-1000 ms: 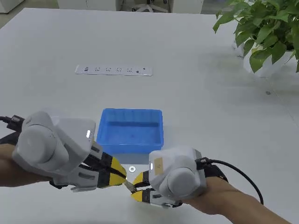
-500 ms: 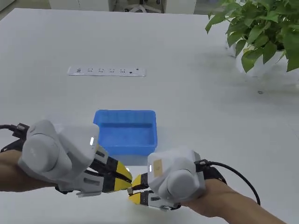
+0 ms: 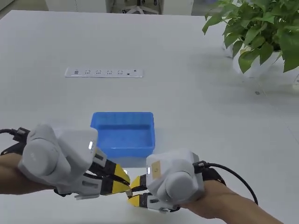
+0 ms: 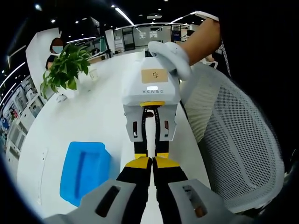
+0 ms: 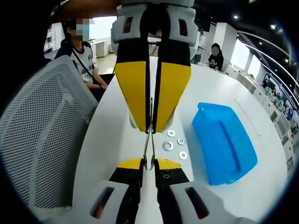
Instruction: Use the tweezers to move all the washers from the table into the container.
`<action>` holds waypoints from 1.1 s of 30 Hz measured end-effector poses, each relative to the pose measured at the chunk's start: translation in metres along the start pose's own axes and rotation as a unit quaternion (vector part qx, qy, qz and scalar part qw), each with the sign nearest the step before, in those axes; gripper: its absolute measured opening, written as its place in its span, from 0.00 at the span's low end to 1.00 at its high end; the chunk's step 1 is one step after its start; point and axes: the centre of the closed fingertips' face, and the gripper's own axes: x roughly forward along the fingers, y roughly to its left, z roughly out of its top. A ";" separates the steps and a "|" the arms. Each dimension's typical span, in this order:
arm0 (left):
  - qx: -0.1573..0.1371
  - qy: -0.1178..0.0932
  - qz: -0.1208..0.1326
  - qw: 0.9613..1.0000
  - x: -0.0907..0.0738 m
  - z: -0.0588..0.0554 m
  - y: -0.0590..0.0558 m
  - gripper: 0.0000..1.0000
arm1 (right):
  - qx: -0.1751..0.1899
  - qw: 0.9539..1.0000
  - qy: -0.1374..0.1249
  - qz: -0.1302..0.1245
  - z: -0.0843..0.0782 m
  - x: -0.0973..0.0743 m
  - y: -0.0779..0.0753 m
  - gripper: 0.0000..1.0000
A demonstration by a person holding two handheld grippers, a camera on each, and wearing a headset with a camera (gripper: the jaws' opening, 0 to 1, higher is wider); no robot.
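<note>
- Set against a second ago, the left claw (image 3: 125, 181) and right claw (image 3: 135, 190) have drawn a little closer, tip to tip, in front of the blue container (image 3: 124, 150). The wider shift in the head view is the camera's own.
- The tweezers (image 5: 149, 144) run straight between the two claws. The right claw is closed to a narrow slit on one end, and the left claw is pinched nearly together on the other.
- Four washers (image 5: 167, 146) lie loose on the bench (image 3: 187, 93), in a small cluster between the tweezers and the container, touching neither.
- In the left gripper view, the right claw's white housing bears small lettering that reads roughly "KENSE". The mark on the beige sticker above it is too small to read.
</note>
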 end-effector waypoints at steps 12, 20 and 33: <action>0.013 0.000 0.000 1.000 -0.001 0.006 0.013 0.06 | 0.004 1.000 -0.003 -0.014 0.002 -0.004 -0.013 0.12; 0.018 0.001 -0.005 1.000 0.002 0.008 0.020 0.06 | 0.010 1.000 -0.004 -0.022 -0.002 -0.007 -0.020 0.12; 0.022 0.002 -0.007 1.000 0.008 0.010 0.029 0.06 | 0.019 0.999 -0.003 -0.032 -0.009 -0.010 -0.029 0.12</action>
